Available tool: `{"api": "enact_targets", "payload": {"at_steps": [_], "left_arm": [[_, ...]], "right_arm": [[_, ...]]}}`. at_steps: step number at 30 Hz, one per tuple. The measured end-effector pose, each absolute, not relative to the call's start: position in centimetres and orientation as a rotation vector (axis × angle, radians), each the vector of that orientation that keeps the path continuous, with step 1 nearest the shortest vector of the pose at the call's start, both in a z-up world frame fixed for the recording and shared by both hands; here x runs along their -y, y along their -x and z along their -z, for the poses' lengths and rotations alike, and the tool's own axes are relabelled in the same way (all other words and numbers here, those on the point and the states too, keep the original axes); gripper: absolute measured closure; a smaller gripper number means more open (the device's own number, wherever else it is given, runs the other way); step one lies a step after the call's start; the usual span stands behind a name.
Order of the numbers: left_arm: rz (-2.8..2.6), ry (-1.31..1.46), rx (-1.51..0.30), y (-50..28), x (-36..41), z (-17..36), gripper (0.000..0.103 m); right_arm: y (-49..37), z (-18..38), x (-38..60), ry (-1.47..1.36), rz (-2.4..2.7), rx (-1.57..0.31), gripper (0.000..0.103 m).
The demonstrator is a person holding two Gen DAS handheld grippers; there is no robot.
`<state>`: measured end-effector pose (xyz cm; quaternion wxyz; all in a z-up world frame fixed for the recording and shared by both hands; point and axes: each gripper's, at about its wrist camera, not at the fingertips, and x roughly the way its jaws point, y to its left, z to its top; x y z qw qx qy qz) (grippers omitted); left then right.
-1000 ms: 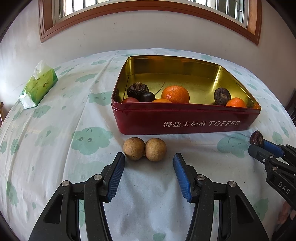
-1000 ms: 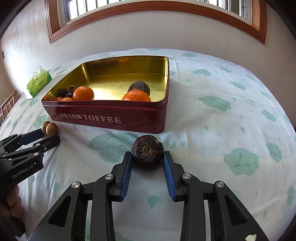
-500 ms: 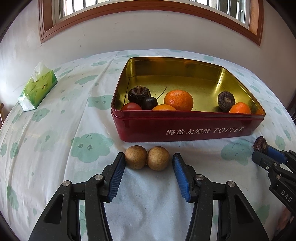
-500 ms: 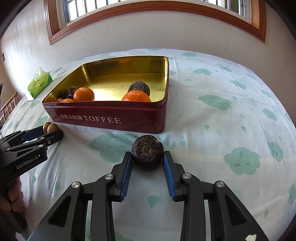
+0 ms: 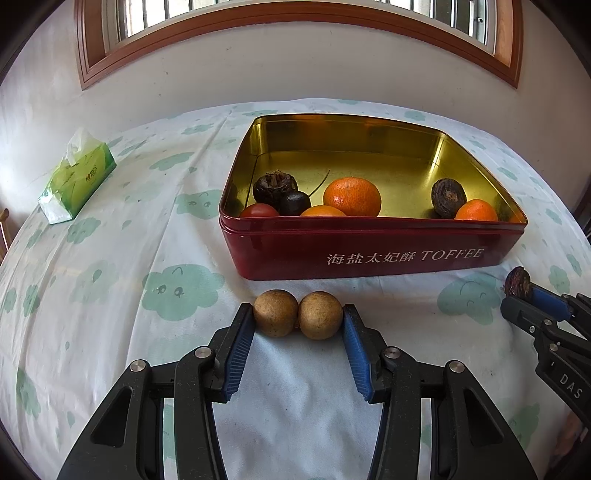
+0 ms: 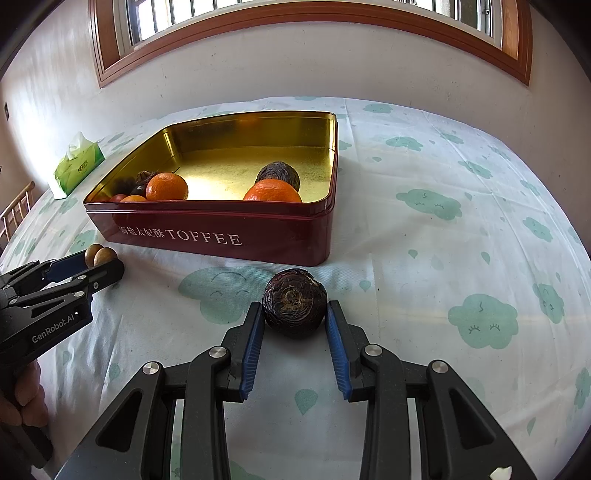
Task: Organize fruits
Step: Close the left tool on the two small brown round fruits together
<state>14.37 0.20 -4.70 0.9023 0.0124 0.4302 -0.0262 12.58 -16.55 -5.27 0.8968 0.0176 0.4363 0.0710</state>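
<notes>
Under a wood-framed window [image 5: 295,22], cloud-print cloth [image 5: 110,295], red tin [image 5: 369,251].

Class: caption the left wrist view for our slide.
Left gripper closing around two brown fruits lying before the red toffee tin.

White wall [image 5: 295,74] at twelve o'clock, with brown-framed window [image 5: 295,11] letting in daylight. Cloud-print sheet [image 5: 110,277] below. Wooden chair rail [image 6: 16,210] at nine o'clock.
</notes>
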Motion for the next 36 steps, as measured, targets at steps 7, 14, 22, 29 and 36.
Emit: {"api": "enact_targets", "payload": {"at_steps": [7,14,22,29,36], "left_arm": [[0.052,-0.029,-0.888,-13.9,-0.1,4.7,0.054],[0.052,-0.029,-0.888,-13.7,-0.1,4.8,0.054],[0.057,-0.025,-0.89,-12.8,-0.1,4.8,0.054],[0.059,-0.02,-0.891,-12.0,0.1,4.8,0.054],[0.062,-0.014,-0.896,-11.6,0.2,4.7,0.054]], "right_arm": [[-12.6,5.3,16.5,-0.038,-0.148,-0.903,0.071],[-12.6,5.2,16.6,-0.035,-0.147,-0.904,0.072],[-12.3,4.9,16.5,-0.037,-0.145,-0.902,0.072],[-11.7,4.7,16.8,-0.045,-0.138,-0.905,0.072],[-11.1,4.5,17.2,-0.054,-0.138,-0.909,0.072]]}}
